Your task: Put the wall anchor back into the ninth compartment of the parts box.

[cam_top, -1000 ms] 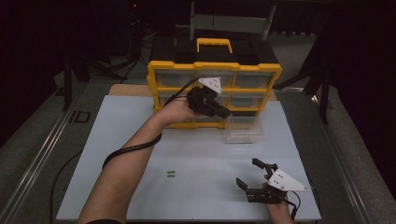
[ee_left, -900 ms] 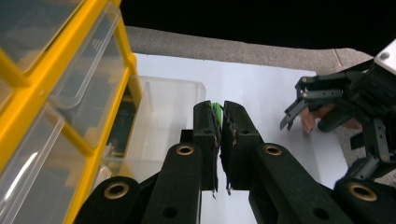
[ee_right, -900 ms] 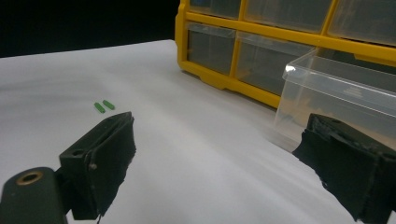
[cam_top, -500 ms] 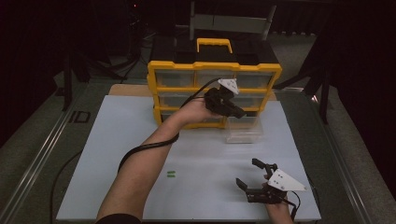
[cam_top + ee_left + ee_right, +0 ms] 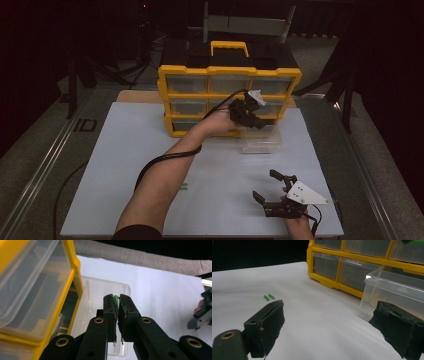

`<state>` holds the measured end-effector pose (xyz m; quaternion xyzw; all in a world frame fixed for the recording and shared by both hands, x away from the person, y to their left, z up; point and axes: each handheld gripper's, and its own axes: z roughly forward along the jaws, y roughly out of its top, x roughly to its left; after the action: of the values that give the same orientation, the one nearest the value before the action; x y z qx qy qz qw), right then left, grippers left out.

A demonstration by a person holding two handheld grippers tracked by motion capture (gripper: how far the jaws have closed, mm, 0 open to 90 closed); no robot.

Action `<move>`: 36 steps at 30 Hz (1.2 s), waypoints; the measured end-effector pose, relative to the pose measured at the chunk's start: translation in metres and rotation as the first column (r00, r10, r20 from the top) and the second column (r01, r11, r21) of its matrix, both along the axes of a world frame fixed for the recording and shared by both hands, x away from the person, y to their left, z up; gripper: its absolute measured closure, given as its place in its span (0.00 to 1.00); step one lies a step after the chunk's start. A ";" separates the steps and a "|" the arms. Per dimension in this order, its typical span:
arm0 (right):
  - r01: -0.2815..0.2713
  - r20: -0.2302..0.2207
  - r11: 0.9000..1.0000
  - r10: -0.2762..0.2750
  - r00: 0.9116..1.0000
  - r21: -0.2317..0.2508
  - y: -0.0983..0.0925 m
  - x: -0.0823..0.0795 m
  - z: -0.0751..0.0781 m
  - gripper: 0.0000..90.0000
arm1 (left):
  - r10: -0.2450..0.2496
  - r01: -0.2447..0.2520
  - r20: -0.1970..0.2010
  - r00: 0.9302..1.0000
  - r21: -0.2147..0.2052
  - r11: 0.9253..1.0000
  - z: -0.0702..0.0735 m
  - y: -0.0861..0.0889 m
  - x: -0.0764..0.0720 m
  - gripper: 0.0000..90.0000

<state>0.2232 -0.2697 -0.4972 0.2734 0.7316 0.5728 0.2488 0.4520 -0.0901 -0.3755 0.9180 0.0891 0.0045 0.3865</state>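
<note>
White table (image 5: 125, 165), left claw (image 5: 117, 305) pinching green piece (image 5: 115, 298) above clear drawer (image 5: 100, 290); right claw (image 5: 274, 192) wide.

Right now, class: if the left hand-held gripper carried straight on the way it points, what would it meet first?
Probably the clear drawer beneath it; the left hand-held gripper, clamping a small green piece, points into it.

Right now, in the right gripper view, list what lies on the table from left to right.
Two green pieces → yellow drawer cabinet → clear plastic drawer standing on the white sheet in front of it.
</note>
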 end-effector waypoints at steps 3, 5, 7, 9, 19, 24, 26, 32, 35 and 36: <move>-0.002 -0.001 1.000 0.002 1.000 0.000 0.000 0.000 0.000 0.11 | 0.009 -0.009 0.002 1.000 0.011 1.000 -0.004 -0.003 0.001 0.95; -0.003 -0.001 1.000 0.003 1.000 0.000 0.000 0.000 0.000 0.11 | 0.010 -0.010 0.002 1.000 0.015 1.000 -0.006 -0.004 0.002 0.94; -0.002 -0.001 1.000 0.002 1.000 0.001 0.000 0.000 0.000 0.11 | 0.017 -0.017 0.000 1.000 0.017 1.000 -0.007 -0.004 0.003 0.94; -0.002 -0.001 1.000 0.002 1.000 0.001 0.000 0.000 0.000 0.11 | 0.033 -0.033 -0.009 0.999 0.011 0.999 -0.006 -0.003 0.003 0.83; -0.004 -0.001 1.000 0.004 1.000 -0.001 0.000 0.000 0.000 0.11 | 0.060 -0.061 -0.024 0.998 -0.017 0.998 0.005 0.010 -0.003 0.36; -0.003 -0.001 1.000 0.003 1.000 -0.001 0.000 0.000 0.000 0.11 | -0.001 -0.001 -0.054 0.999 -0.030 1.000 0.010 0.018 -0.011 0.06; -0.003 -0.001 1.000 0.003 1.000 -0.001 0.000 0.000 0.000 0.11 | -0.010 0.009 -0.046 0.999 -0.034 0.999 0.012 0.022 -0.016 0.04; -0.003 0.002 1.000 0.003 1.000 -0.003 0.001 0.000 0.000 0.11 | -0.027 0.025 -0.041 0.999 -0.051 0.998 0.019 0.036 -0.026 0.02; -0.001 0.000 1.000 0.001 1.000 -0.002 0.001 0.000 0.000 0.11 | -0.032 0.030 -0.035 0.999 -0.056 0.998 0.022 0.045 -0.031 0.02; -0.001 0.000 1.000 0.001 1.000 -0.002 0.000 0.000 0.000 0.11 | -0.029 0.027 -0.033 0.999 -0.058 0.998 0.023 0.049 -0.032 0.02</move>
<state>0.2235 -0.2693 -0.4976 0.2728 0.7324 0.5722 0.2487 0.4200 -0.0416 -0.3529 0.9075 0.0827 -0.0190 0.4114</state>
